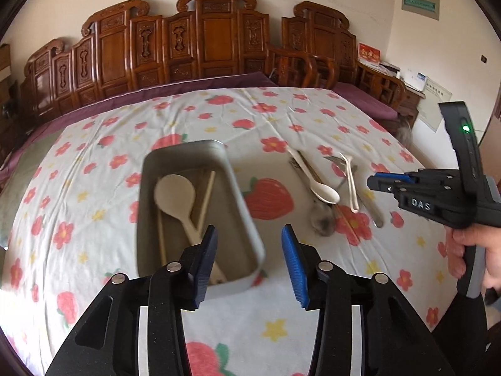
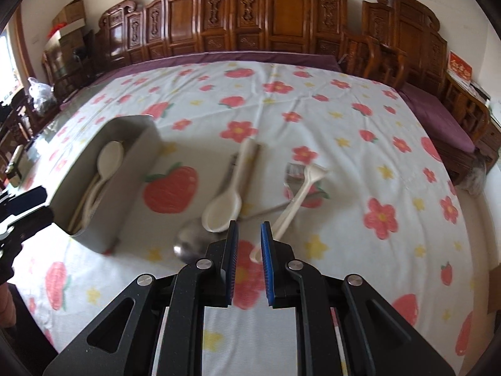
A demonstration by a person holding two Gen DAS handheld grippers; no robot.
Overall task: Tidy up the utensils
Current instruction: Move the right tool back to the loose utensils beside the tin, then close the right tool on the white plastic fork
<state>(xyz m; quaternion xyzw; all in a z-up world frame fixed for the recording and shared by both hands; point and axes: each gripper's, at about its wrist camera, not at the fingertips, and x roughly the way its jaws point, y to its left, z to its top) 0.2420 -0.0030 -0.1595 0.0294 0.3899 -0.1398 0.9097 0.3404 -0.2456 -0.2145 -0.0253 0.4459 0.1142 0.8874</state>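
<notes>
- Two utensils at least already lie in the grey metal tray (image 1: 200, 156): a pale wooden spoon (image 1: 175, 194) and what look like chopsticks (image 1: 207, 197) beside it.
- The rest wait in a loose pile on the flowered cloth (image 2: 344, 125), well to the right of the tray: a cream spoon (image 2: 224, 210) lying over a steel ladle (image 2: 191, 244), a cream fork-like piece (image 2: 297, 200), and a metal fork (image 2: 292, 172) under it.
- The left gripper (image 1: 249, 261) hangs over the tray's near end with its jaws apart and nothing between them; I judge it has finished a drop there.
- The right gripper (image 2: 249, 261) points down at the pile, jaws nearly together with only a narrow gap, and empty; the cream fork-like piece's handle end lies just beyond its right finger, not gripped.
- The step in hand looks like fetching the next utensil with the right gripper.
- The next move calls for widening those jaws, lowering them astride one handle, and lifting it free without dragging the crossed pieces.
- The blur makes exact contact among the stacked pieces hard to tell.
</notes>
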